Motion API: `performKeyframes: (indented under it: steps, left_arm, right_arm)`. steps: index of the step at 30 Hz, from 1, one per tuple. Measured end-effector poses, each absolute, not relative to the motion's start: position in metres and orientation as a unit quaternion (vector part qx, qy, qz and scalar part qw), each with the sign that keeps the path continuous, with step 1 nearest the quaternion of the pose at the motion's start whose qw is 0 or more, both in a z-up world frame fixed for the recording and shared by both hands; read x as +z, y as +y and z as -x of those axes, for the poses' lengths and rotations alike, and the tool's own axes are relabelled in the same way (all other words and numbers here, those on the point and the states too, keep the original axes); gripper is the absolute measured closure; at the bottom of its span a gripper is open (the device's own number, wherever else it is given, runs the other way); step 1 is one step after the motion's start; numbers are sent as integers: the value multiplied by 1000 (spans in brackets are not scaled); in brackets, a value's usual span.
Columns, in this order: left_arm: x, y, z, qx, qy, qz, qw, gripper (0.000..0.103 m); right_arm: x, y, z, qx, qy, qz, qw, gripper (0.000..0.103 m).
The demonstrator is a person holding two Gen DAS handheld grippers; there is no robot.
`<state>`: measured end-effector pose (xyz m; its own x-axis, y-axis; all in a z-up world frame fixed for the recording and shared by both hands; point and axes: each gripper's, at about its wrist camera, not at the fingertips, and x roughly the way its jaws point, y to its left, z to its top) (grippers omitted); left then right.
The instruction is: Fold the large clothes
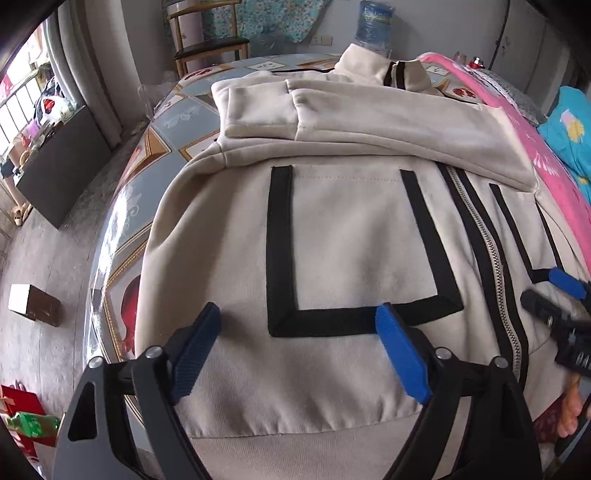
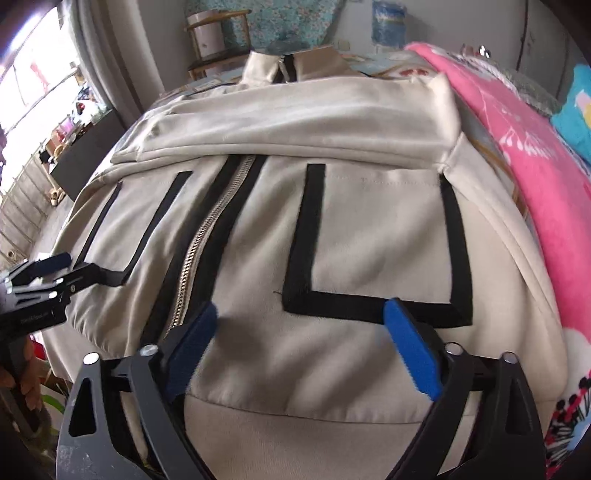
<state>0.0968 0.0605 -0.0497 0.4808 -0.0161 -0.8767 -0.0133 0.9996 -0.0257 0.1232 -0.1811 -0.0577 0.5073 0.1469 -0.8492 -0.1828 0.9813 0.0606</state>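
A worktop (image 1: 162, 122) covered with a glossy patterned cloth of blue-grey panels and red fruit motifs carries the whole scene, and most of its surface lies under a large cream zip-up jacket (image 1: 332, 251) spread front-side up. The jacket is the landmark here: its collar (image 1: 373, 70) points to the far edge of the worktop, its hem band lies nearest the cameras, and both sleeves are folded across its upper chest, the cuff of one sleeve (image 1: 258, 110) ending near the jacket's left shoulder in the left wrist view. Along the jacket's right side, partly touching it, lies a pink blanket (image 2: 524, 155), with a turquoise printed fabric (image 1: 572, 136) beyond that. Beyond the jacket's collar stand a wooden chair (image 1: 207, 40) and a blue water bottle (image 1: 375, 22) against the wall. A metal zipper (image 2: 199, 236) edged in black runs down the jacket's middle, and a black-trimmed patch pocket (image 1: 354, 240) sits on each side of it. The left claw (image 1: 299, 354) hangs over the jacket's lower front, just below its pocket; its blue-padded fingers stand wide apart with only flat cloth beneath them and nothing pinched. The right claw (image 2: 299, 350) hangs over the lower front on the other side of the zipper, likewise spread wide and gripping nothing. A person's fingers (image 1: 570, 413) show at the jacket's near right edge.
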Motion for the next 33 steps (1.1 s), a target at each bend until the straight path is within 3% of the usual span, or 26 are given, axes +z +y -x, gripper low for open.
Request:
performKeyframes:
  steps: [4, 33]
  left_arm:
    - [-53, 58, -98, 0, 517, 5, 856, 5]
    - [-53, 57, -100, -10, 523, -5, 852, 5]
  right_arm:
    - [-64, -170, -116, 79, 478, 57, 873, 7]
    - [-63, -170, -118, 54, 499, 36, 864, 7]
